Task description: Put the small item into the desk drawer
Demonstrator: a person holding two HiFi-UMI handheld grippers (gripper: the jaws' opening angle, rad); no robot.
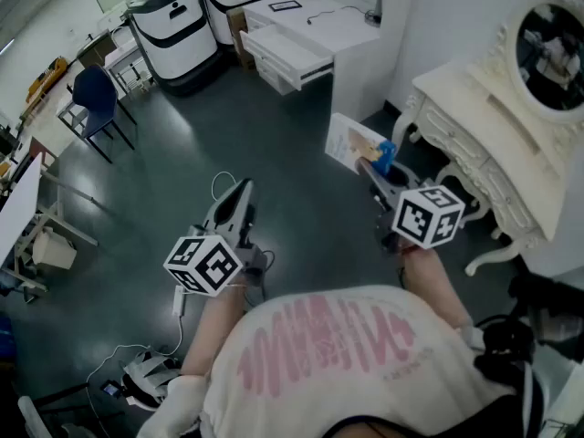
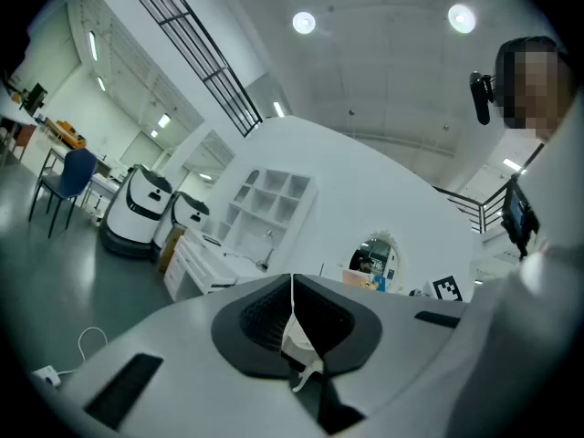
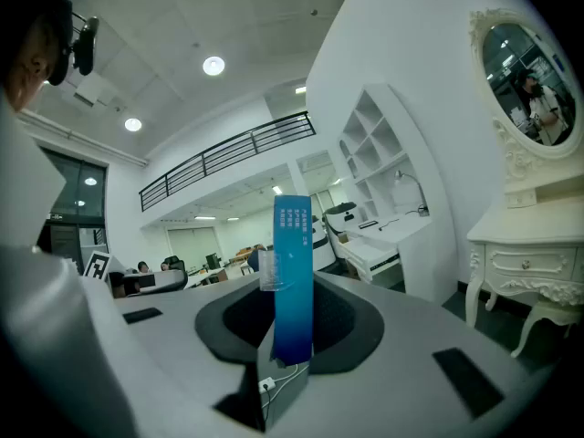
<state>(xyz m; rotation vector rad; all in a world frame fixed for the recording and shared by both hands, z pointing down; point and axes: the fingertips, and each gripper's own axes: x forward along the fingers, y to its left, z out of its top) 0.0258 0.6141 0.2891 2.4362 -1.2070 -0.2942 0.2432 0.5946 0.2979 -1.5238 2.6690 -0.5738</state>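
Note:
A flat blue-and-white package (image 1: pixel 358 144) stands edge-on between the jaws of my right gripper (image 1: pixel 376 170), which is shut on it. Seen along those jaws it is a narrow blue strip (image 3: pixel 292 272). My left gripper (image 1: pixel 235 210) hangs lower left over the floor, its jaws shut together with nothing in them (image 2: pixel 292 292). A white desk (image 1: pixel 351 30) stands far ahead with a drawer (image 1: pixel 278 55) pulled open. An ornate white dressing table (image 1: pixel 484 140) with an oval mirror (image 1: pixel 552 48) is close on the right of the right gripper.
Two white machines with black trim (image 1: pixel 175 24) stand at the back left of the desk. A blue chair (image 1: pixel 94 101) and tables line the left side. A white cable (image 1: pixel 222 185) lies on the dark floor, and more cables sit near my feet (image 1: pixel 137 372).

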